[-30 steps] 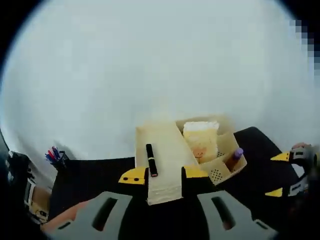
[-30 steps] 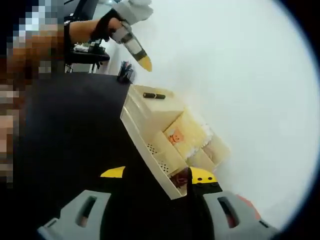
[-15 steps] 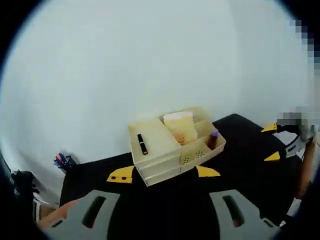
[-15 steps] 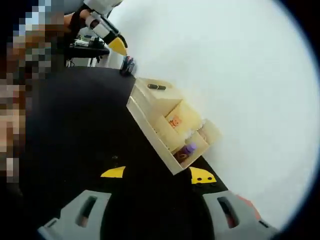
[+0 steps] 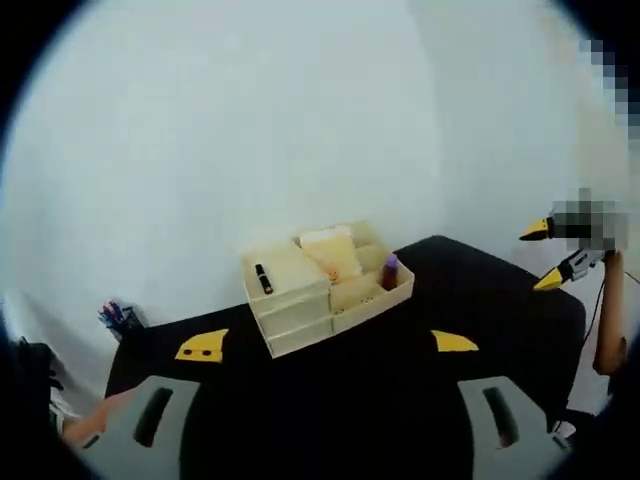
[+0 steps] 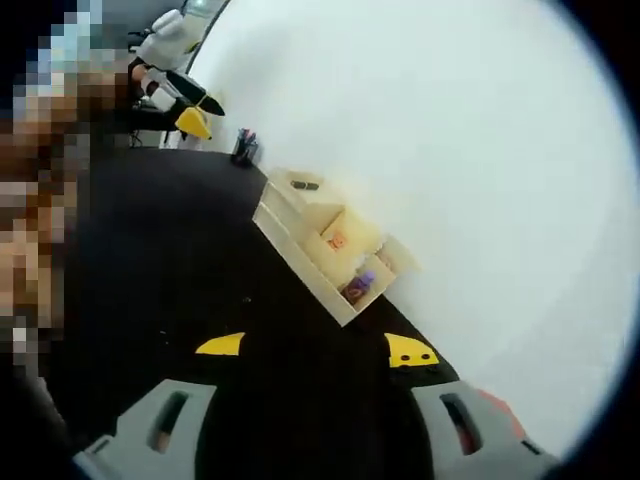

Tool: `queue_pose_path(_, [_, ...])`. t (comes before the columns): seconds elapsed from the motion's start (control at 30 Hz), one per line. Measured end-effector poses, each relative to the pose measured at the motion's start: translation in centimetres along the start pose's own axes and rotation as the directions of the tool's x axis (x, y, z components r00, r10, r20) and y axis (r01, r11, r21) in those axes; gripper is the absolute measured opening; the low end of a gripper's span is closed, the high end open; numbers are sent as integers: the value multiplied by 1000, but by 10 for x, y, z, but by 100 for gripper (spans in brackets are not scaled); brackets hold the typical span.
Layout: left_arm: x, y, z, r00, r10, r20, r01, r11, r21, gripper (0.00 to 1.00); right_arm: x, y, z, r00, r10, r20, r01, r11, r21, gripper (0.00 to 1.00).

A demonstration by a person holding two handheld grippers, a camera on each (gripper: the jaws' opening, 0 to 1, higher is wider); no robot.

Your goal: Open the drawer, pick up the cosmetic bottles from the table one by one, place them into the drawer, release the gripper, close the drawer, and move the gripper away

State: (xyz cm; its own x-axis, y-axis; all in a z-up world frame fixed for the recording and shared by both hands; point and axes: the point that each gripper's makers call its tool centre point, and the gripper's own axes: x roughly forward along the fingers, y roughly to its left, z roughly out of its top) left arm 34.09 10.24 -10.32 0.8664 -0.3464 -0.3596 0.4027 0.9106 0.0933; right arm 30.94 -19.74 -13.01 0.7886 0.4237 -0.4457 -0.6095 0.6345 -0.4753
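- Landmark: the cream drawer organiser (image 5: 322,288) sat on the black table (image 5: 400,400), against the white wall (image 5: 250,130); in the right gripper view the organiser (image 6: 325,245) lay at mid-frame.
- Drawers in the organiser's front face appeared pushed in flush; no bottle was seen loose on the table around it.
- A purple-capped bottle (image 5: 390,270) stood upright in an open end compartment of the organiser, also visible in the right gripper view (image 6: 362,285).
- A black stick-shaped item (image 5: 263,278) lay flat on the organiser's top panel, at the end away from the bottle.
- A pen cup (image 5: 115,318) stood on the table beside the organiser, at the wall.
- Left gripper (image 5: 327,346): jaws spread wide, nothing between them, well apart from the organiser.
- Right gripper (image 6: 315,348): jaws likewise spread, holding nothing, well back from the organiser.
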Motion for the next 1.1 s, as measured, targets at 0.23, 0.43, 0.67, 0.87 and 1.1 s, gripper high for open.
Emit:
queue_pose_path(0.23, [-22, 6, -12, 999, -4, 35, 5, 1000, -16, 83, -28, -13, -10, 995, -83, 50, 79, 993, 84, 63])
queue_pose_path(0.43, [-29, 3, -33, 997, -42, 60, 43, 999, -23, 92, -46, -16, -27, 992, -112, 60, 106, 989, 100, 78])
queue_pose_path(0.67, [-38, 7, -41, 982, -63, 178, 75, 996, -58, 96, -58, -14, -49, 978, -133, 163, 96, 972, 216, 93])
queue_pose_path(0.87, [-40, 14, -65, 981, -56, 184, 65, 997, -46, 96, -63, -25, -86, 978, -161, 133, 123, 959, 257, 93])
queue_pose_path(1.1, [-41, 11, -95, 982, -51, 181, 66, 995, -77, 96, -73, -19, -119, 963, -217, 158, 161, 938, 307, 93])
